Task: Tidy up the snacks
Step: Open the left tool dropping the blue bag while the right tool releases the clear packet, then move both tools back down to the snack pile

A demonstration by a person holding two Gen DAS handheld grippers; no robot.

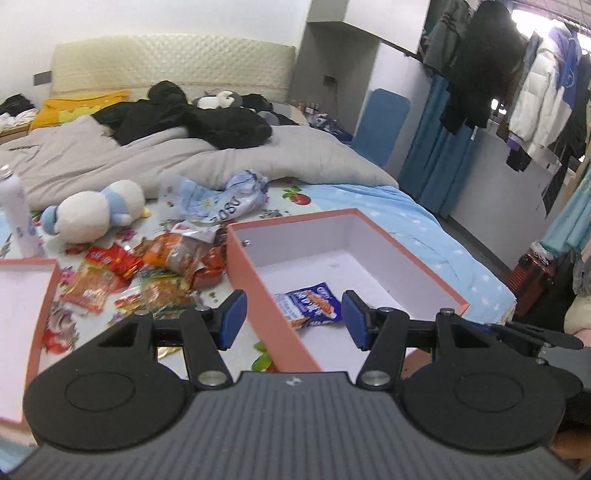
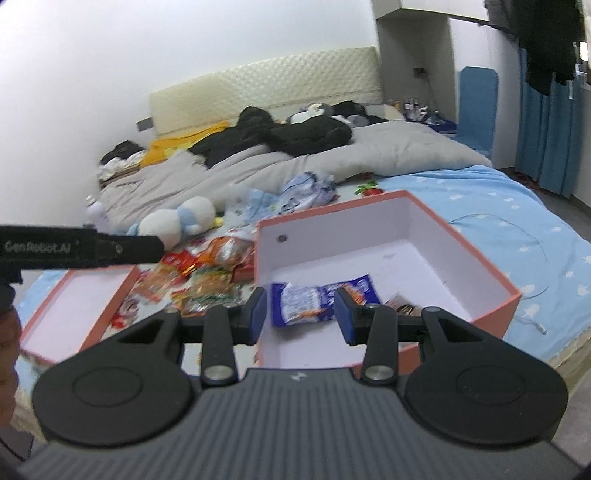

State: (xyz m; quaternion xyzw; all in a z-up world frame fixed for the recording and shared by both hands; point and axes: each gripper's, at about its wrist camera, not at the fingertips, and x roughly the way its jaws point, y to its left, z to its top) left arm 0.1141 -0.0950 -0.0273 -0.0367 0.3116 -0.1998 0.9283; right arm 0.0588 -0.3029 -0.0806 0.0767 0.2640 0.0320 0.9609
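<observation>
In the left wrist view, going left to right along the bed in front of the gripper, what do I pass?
Box lid → pile of snack packets → pink box with a blue snack packet inside → blue starred sheet.

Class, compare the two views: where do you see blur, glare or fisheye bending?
Left wrist view: window at top right blown out; bed edge and wall lines curve; snacks fairly sharp. Right wrist view: softer overall, packet print in the box smeared; dark vignette in the corners.
</observation>
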